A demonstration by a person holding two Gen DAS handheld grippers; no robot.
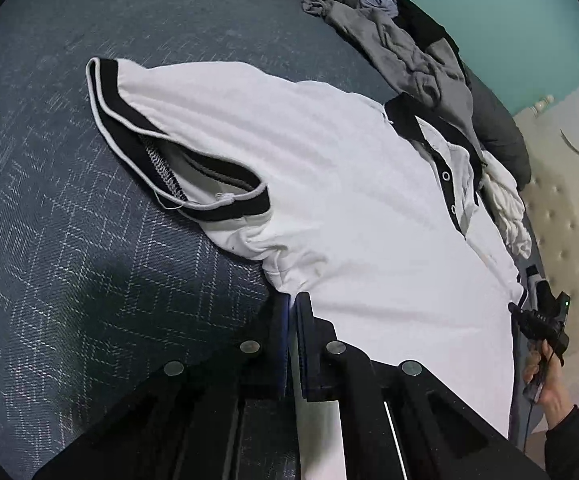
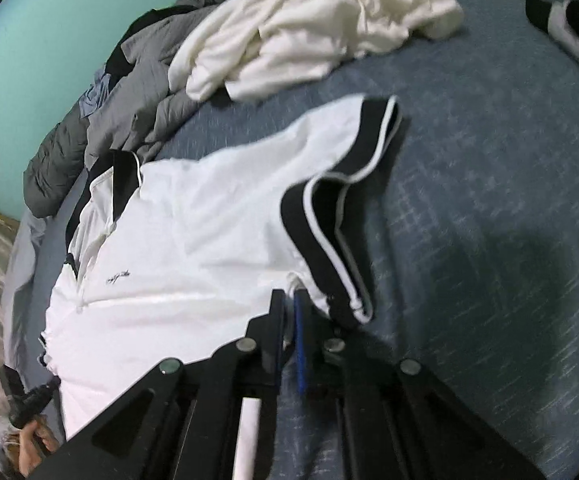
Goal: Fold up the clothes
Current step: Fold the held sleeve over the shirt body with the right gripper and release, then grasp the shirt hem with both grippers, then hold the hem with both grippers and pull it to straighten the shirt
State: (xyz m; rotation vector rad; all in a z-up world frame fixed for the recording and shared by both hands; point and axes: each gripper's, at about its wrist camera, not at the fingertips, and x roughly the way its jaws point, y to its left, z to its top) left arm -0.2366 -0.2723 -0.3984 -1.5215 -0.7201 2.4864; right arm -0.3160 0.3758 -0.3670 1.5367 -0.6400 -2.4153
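Both grippers pinch the sides of a white polo shirt with black-trimmed sleeves [image 1: 349, 216] spread flat on the blue patterned bedspread [image 1: 69, 260].

The left gripper [image 1: 292, 308] is closed on the shirt's side seam just below one armpit; the right gripper [image 2: 289, 304] clamps the opposite seam below the other sleeve. Near the collar lie a crumpled cream garment [image 2: 309, 36] and a grey quilted jacket [image 2: 129, 92].
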